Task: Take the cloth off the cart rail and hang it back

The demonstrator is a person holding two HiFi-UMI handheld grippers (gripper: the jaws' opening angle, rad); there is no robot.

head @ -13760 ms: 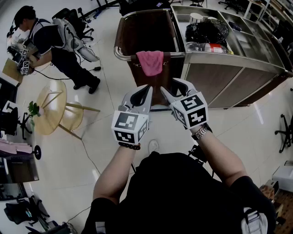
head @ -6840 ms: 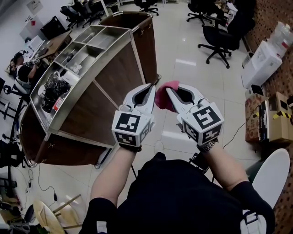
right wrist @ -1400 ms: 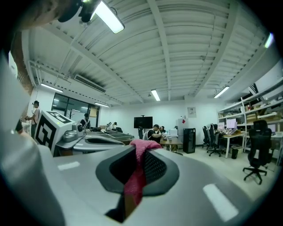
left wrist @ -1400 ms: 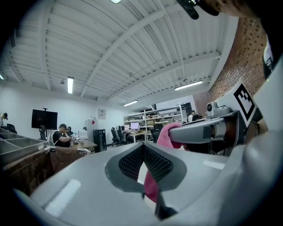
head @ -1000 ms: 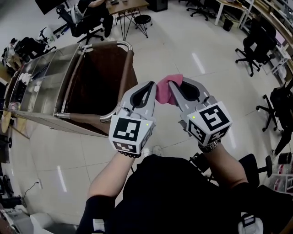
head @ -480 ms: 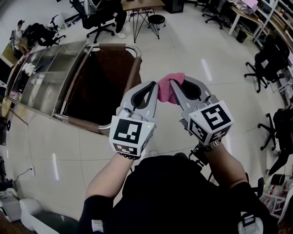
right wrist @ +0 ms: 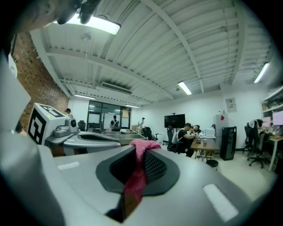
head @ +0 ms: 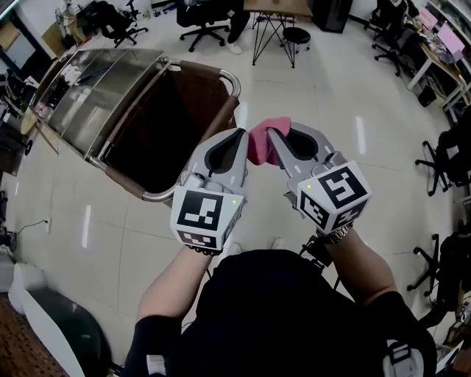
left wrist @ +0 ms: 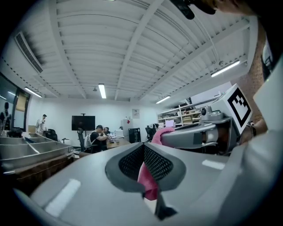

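Note:
A pink cloth (head: 258,141) hangs in the air between my two grippers, above the pale floor. My left gripper (head: 241,137) is shut on its left edge and my right gripper (head: 273,135) is shut on its right edge. In the left gripper view the cloth (left wrist: 148,185) is pinched between the meshed pads, and the right gripper (left wrist: 194,137) shows beside it. The right gripper view shows the cloth (right wrist: 135,176) bunched between its jaws. The cart's curved metal rail (head: 234,82) stands bare just left of and beyond the left gripper, around a dark brown bin (head: 169,125).
The cart's steel shelf top (head: 103,85) stretches to the upper left. Office chairs (head: 206,15) and a stool (head: 296,35) stand at the far side, more chairs (head: 445,158) at the right. A dark rounded object (head: 51,328) sits lower left. Seated people (right wrist: 185,137) work at a far desk.
Both grippers have swung together with the cloth still held. The cart now lies closer and more to the upper left, its rail end nearer the left gripper.

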